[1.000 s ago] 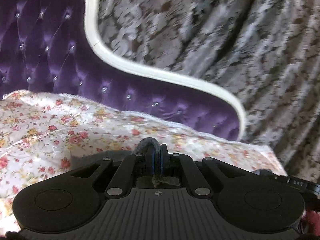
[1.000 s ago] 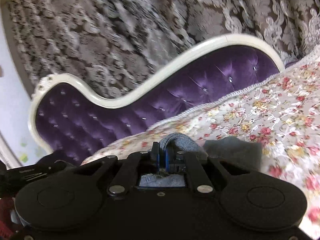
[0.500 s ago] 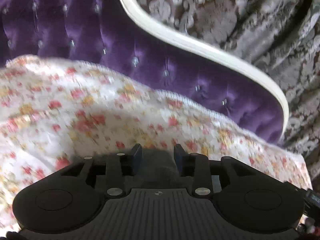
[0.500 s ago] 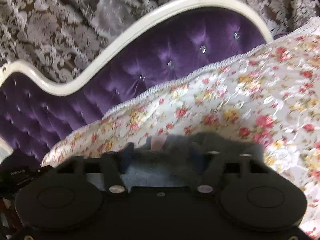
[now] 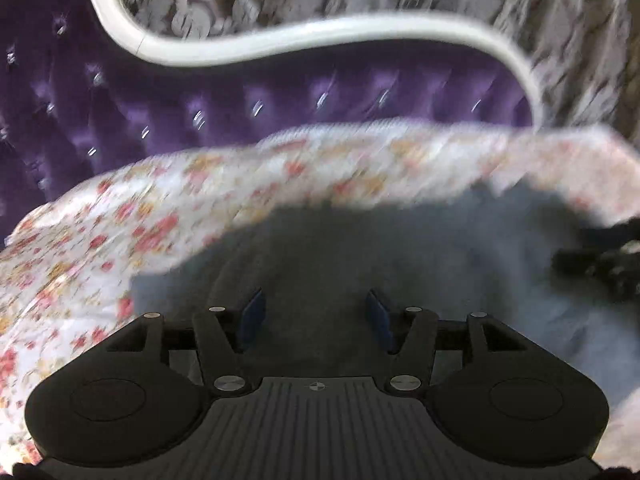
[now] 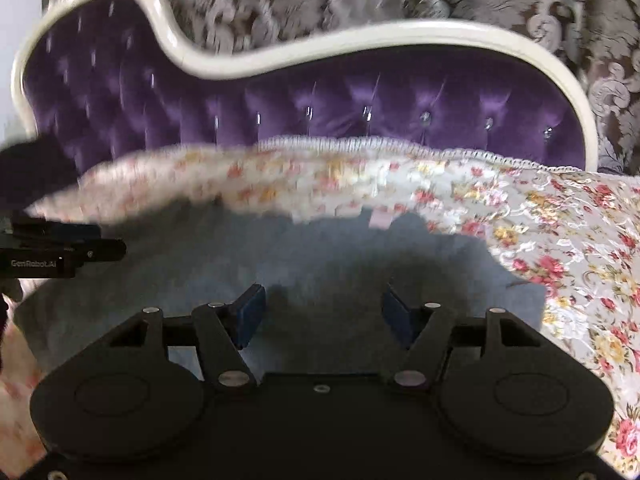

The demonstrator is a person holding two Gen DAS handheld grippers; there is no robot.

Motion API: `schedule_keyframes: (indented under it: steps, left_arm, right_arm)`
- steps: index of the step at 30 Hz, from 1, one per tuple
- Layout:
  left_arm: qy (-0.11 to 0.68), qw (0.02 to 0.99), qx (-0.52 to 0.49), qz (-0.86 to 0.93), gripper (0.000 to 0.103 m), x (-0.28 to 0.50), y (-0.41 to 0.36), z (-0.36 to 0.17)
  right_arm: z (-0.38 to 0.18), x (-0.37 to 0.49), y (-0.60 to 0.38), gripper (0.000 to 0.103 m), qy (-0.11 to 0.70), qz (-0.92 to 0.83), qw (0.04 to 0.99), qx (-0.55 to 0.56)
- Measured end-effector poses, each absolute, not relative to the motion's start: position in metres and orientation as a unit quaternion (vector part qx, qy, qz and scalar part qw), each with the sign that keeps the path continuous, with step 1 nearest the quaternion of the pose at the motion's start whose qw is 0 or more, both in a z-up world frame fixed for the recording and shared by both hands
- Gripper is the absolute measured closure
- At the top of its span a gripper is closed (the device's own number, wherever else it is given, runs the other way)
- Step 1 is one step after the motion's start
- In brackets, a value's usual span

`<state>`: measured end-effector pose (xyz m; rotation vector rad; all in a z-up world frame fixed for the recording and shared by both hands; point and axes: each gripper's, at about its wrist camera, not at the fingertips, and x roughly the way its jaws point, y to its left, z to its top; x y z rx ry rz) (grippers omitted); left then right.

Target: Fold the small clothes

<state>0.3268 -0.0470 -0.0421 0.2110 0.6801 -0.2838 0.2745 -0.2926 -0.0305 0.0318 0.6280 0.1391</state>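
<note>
Left wrist: left gripper point(image 5: 316, 314) jaws have just been opening, now about half apart, nothing pinched. Grey garment point(image 5: 400, 264) lies flat on the floral bedspread point(image 5: 120, 220), directly under and ahead, long axis left-right.

Right wrist: right gripper point(image 6: 322, 314) parted wider, empty, just opened. Garment point(image 6: 320, 256) below it; the left gripper point(image 6: 60, 254) sits at the cloth's left end.

Bedroom: tufted purple headboard point(image 6: 360, 96), floral bedspread point(image 6: 560, 220)

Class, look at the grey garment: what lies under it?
The grey garment lies spread on the floral bedspread, which shows all around it. The bedspread beneath it is covered; anything else there cannot be seen.
</note>
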Motion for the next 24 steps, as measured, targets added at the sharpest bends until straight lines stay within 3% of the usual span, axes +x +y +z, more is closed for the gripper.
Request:
schedule_keyframes:
  steps: [3, 11, 16, 24]
  left_arm:
    - [0.327, 0.932, 0.095, -0.122, 0.036, 0.332, -0.034, -0.054]
    - [0.345, 0.929, 0.059, -0.122, 0.036, 0.32, -0.03, -0.036]
    - [0.33, 0.93, 0.068, -0.15, 0.029, 0.277, -0.036, -0.029]
    - [0.349, 0.921, 0.106, -0.137, 0.021, 0.25, -0.048, -0.056]
  right_arm:
    - [-0.043, 0.283, -0.308, 0.033, 0.32, 0.04, 0.946, 0.034]
    - [-0.035, 0.275, -0.313, 0.033, 0.312, 0.034, 0.948, 0.052]
    - [-0.02, 0.236, -0.3, 0.025, 0.28, 0.042, 0.958, 0.042]
    - [-0.048, 0.197, -0.274, 0.019, 0.307, 0.033, 0.951, -0.029]
